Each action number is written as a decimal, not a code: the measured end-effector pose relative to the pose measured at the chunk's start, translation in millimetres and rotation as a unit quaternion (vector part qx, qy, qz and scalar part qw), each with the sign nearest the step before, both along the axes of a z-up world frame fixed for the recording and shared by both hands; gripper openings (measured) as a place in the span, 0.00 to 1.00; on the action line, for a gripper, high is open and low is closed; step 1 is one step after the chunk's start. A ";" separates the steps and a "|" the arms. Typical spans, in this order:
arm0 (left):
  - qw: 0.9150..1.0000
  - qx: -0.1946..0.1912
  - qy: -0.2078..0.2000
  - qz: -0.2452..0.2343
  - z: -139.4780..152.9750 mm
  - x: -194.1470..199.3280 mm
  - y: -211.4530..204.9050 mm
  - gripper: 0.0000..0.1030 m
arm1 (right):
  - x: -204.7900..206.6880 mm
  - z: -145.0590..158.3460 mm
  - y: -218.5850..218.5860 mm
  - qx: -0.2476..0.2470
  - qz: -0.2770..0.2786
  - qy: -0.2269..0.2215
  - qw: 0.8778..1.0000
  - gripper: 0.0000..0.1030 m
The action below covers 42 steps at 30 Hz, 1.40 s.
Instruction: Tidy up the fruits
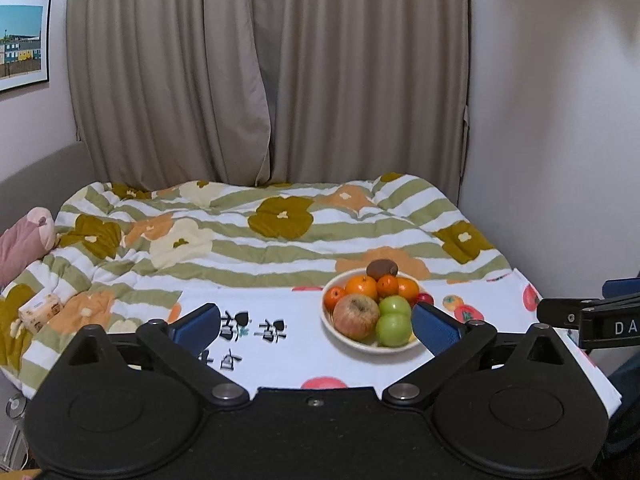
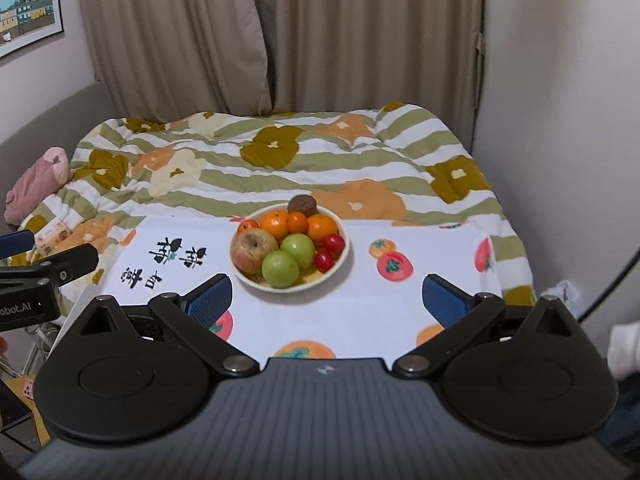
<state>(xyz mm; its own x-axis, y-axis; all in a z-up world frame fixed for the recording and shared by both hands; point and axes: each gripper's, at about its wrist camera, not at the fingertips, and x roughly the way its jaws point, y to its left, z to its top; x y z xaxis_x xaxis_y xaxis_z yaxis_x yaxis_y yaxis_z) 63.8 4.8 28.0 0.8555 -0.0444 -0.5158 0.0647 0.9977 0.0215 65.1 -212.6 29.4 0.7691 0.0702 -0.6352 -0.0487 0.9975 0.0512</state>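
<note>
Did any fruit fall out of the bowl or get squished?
No. All the fruit sits piled inside the bowl, none on the cloth. The reddish apple looks a bit wrinkled and blotchy; nothing else stands out.

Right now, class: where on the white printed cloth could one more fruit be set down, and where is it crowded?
Free: the cloth right of the bowl, around the printed persimmons, and the strip between the bowl and the right gripper. Left of the bowl, bare cloth carries black lettering. Crowded: the bowl itself, heaped with fruit. Both grippers hold nothing; the left gripper partly hides the bowl.
</note>
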 end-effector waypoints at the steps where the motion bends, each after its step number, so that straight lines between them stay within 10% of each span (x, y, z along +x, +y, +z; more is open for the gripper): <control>1: 1.000 0.000 0.003 0.000 -0.8 -3.3 0.5 1.00 | -3.9 -1.4 0.3 -0.002 -0.003 0.001 1.000 1.00; 42: 1.000 0.012 0.014 -0.013 -2.5 -14.6 -0.7 1.00 | -17.4 -15.6 -8.0 -0.005 -0.036 0.021 0.999 1.00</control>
<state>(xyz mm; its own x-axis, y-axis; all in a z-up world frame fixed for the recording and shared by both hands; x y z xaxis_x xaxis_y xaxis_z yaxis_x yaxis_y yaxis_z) 49.2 4.1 25.5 0.8395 -0.0533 -0.5407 0.0914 0.9948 0.0439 47.7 -220.6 13.9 0.7443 0.0090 -0.6678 0.0247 0.9989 0.0409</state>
